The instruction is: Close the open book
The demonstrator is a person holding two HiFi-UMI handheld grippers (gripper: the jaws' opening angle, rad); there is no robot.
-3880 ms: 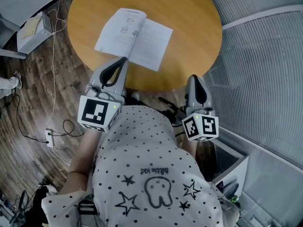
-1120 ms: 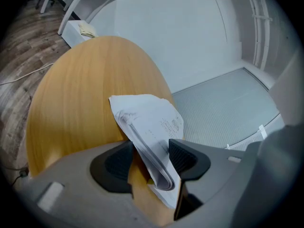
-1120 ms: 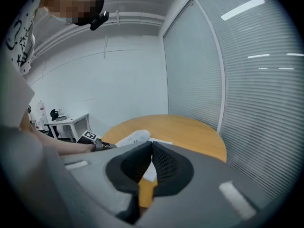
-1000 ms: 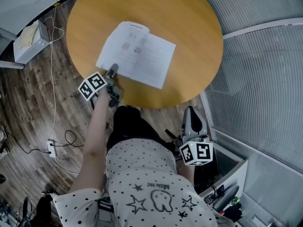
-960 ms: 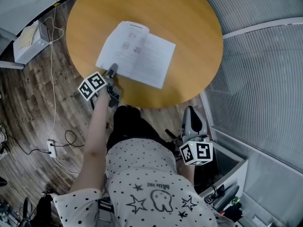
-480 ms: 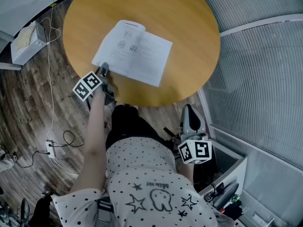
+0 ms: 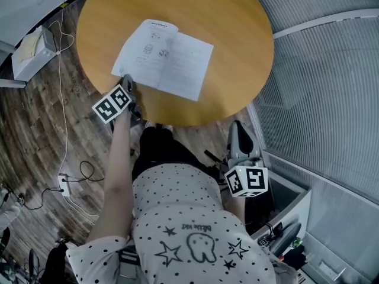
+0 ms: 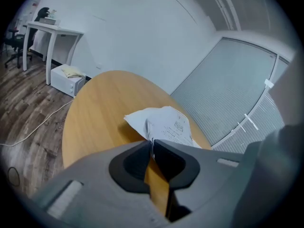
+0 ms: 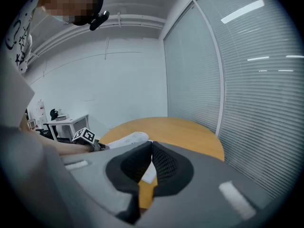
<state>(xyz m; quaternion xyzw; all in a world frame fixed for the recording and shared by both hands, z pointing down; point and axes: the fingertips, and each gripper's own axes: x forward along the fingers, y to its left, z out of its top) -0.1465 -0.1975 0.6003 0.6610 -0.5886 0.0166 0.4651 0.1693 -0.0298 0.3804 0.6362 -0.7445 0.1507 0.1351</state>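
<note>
The open white book (image 7: 163, 58) lies flat on the round wooden table (image 7: 231, 16). My left gripper (image 7: 126, 82) is at the near corner of the book's left page. In the left gripper view its jaws have just been closing, and the left gripper (image 8: 152, 145) now pinches the thin page edge of the book (image 8: 166, 122), which curls up slightly. My right gripper (image 7: 238, 130) hangs off the table's near right edge, away from the book. In the right gripper view the right gripper (image 9: 151, 147) has its jaws together with nothing between them.
A white box (image 7: 34, 45) stands on the wood floor left of the table, with cables (image 7: 64, 129) trailing beside it. A slatted blind wall (image 7: 331, 81) curves along the right. An open bin (image 7: 287, 203) sits near my right side.
The left gripper has rolled and shifted a little at the book's near-left corner, and the page edge now sits in its jaws. The right gripper has stayed put.
</note>
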